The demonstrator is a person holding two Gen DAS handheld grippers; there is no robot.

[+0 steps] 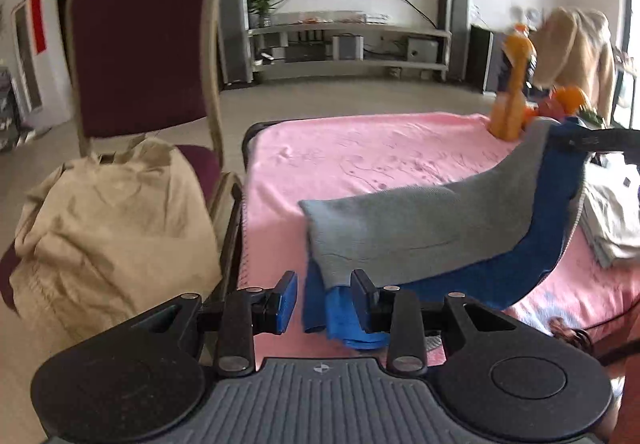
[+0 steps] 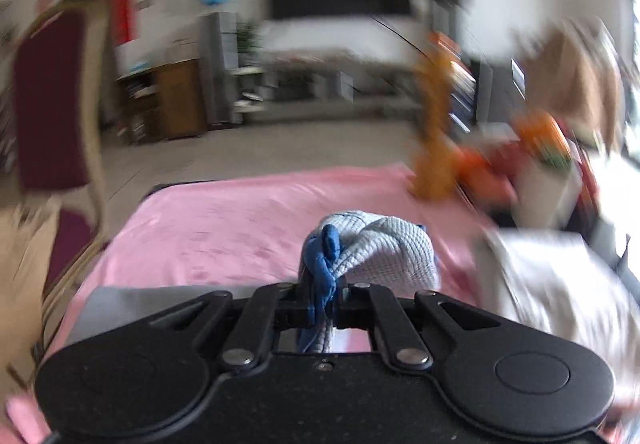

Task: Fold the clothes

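Observation:
A grey garment with a blue inner side [image 1: 400, 236] stretches across the pink-covered table [image 1: 360, 156]. Its far end is lifted at the upper right, where part of my right gripper [image 1: 592, 140] shows. The near end droops onto the table in front of my left gripper [image 1: 325, 298]. That gripper's blue pads [image 1: 286, 300] stand apart, with the garment's blue edge hanging between them but not pinched. In the blurred right wrist view, my right gripper [image 2: 324, 284] is shut on a bunched fold of the garment [image 2: 384, 248].
A maroon chair [image 1: 140, 44] at the left carries a crumpled beige garment [image 1: 108, 228]. A stack of folded white clothes [image 1: 612, 220] lies at the table's right edge. An orange giraffe toy [image 1: 514, 92] and other toys stand at the far right corner.

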